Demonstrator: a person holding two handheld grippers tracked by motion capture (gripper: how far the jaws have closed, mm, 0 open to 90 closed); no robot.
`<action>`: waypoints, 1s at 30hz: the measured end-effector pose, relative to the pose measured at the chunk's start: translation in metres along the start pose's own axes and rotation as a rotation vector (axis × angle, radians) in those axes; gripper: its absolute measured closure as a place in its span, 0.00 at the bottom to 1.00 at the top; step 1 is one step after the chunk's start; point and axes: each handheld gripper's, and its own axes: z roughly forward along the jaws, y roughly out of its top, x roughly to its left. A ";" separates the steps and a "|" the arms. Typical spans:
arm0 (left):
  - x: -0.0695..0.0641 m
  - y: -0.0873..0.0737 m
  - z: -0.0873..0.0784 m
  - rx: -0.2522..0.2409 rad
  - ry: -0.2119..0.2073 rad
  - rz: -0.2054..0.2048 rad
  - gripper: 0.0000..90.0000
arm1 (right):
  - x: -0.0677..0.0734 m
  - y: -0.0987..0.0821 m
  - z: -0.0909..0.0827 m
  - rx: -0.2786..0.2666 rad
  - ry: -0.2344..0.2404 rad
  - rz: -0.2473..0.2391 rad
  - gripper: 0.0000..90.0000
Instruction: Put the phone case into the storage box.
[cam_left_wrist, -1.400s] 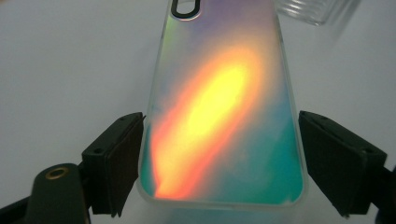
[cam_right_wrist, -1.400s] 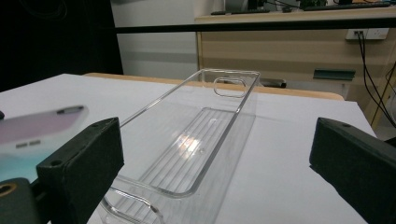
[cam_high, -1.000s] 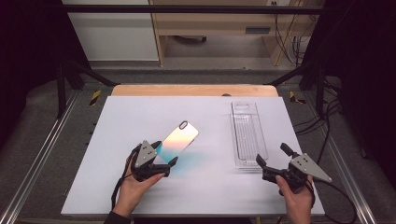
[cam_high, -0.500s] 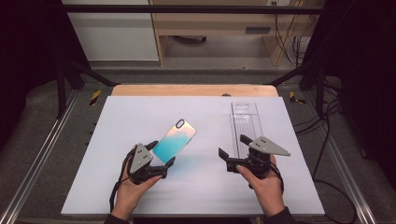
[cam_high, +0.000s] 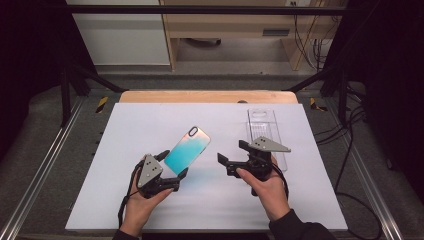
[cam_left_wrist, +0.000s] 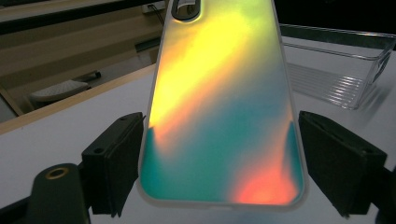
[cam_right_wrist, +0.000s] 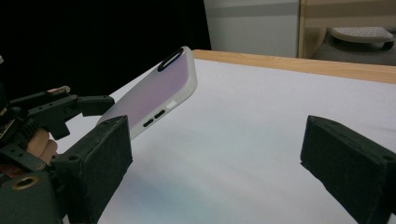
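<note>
Phone case (cam_high: 187, 150) sits clamped in my left gripper (cam_high: 170, 170), jaws pressed on its two long edges near the bottom end. It tilts up off the white table mat (cam_high: 150, 120), camera-cutout end highest and pointing away from me toward the far right. In the high view the back reads teal fading to pale; in the left gripper view the case (cam_left_wrist: 219, 102) shows an iridescent yellow-orange-teal sheen with a frosted rim, and both pads touch that rim, one each side. The bottom edge hangs just past the pads on my side.

My right gripper (cam_high: 231, 159) is held in my right hand (cam_high: 267, 187) just right of centre on the mat, jaws pointing left toward the case. Jaws stand wide apart with nothing between them, though they have just been narrowing a little. In the right gripper view I see bare mat between the pads and the case (cam_right_wrist: 154, 95) beyond them at the left, tilted, side button slots visible, with my left gripper (cam_right_wrist: 70, 109) gripping its lower end. Right gripper and case are near but apart, no contact.

Clear plastic tray (cam_high: 265, 127) lies flat on the mat at the far right, long side running away from me, just behind my right gripper. It also shows past the case in the left gripper view (cam_left_wrist: 336, 65).
</note>
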 end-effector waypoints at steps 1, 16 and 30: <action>0.000 0.000 0.000 -0.002 0.001 -0.001 0.18 | 0.000 0.000 0.001 0.004 0.002 0.000 0.11; -0.001 0.001 -0.002 -0.018 0.001 -0.004 0.18 | 0.002 -0.001 0.006 0.024 0.009 0.003 0.11; -0.004 0.003 -0.003 -0.034 -0.010 0.003 0.18 | 0.010 -0.004 0.014 0.027 0.036 0.018 0.11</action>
